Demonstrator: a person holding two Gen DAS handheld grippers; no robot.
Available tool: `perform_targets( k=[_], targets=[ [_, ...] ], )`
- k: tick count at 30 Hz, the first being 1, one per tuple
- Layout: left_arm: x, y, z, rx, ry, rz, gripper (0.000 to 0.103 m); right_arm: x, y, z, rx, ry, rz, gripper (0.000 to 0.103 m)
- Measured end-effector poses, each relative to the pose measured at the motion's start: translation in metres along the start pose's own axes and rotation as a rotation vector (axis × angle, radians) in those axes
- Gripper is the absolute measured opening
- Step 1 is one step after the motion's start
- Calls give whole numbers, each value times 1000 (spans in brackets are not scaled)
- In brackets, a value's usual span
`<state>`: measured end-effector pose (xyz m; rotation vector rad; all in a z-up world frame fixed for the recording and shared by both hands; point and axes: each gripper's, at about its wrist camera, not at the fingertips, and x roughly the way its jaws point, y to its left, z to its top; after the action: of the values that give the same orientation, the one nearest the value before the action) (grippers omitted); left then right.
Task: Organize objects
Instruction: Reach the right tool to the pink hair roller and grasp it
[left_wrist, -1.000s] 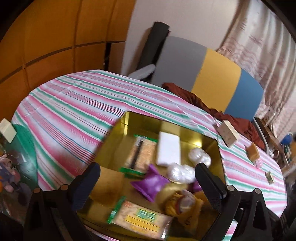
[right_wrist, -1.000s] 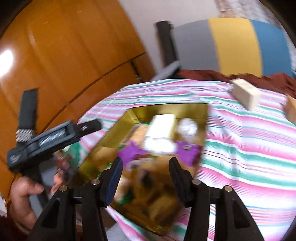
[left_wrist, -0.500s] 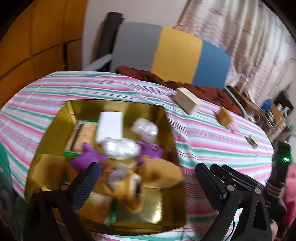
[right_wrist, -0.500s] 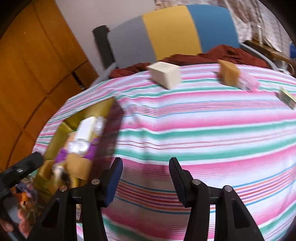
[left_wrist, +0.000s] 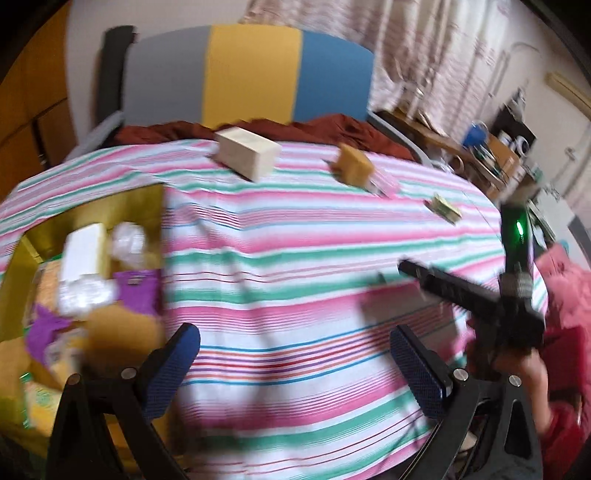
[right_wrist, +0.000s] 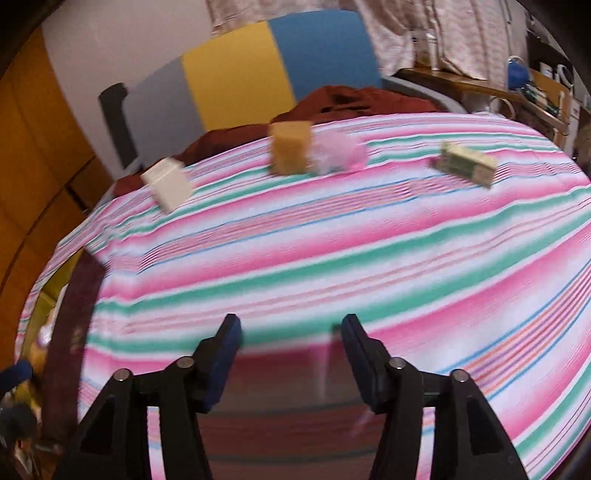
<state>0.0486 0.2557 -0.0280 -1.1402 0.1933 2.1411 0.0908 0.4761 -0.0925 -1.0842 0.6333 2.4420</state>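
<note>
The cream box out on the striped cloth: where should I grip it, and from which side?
Judging from both wrist views, take the cream box across its narrower pair of flat side faces, coming down from above. It lies apart from the tan block, with bare striped cloth all round, so the fingers have room. The right gripper is open and empty, its jaws having just widened.

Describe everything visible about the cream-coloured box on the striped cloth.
The cream-coloured box is a plain rectangular block that looks like cardboard, closed and without legible print. It lies flat, turned at an angle, near the far edge of the striped tablecloth, close to the dark red fabric behind it. Nothing grips or touches it.
</note>
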Motion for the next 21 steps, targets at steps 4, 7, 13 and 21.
perform_targets(
  k=[4,7,13,21],
  targets=[
    [23,-16,2,29,50,-11,103,14,-26,40,-29,-21,-38,62],
    [31,-20,0,31,68,-11,103,29,-39,77,-63,-44,-84,62],
    [44,-22,-6,16,122,-14,103,75,-33,133,-251,-2,-113,70],
    [47,-20,-4,5,150,-17,103,117,-26,153,-392,29,-102,80]
  ],
)
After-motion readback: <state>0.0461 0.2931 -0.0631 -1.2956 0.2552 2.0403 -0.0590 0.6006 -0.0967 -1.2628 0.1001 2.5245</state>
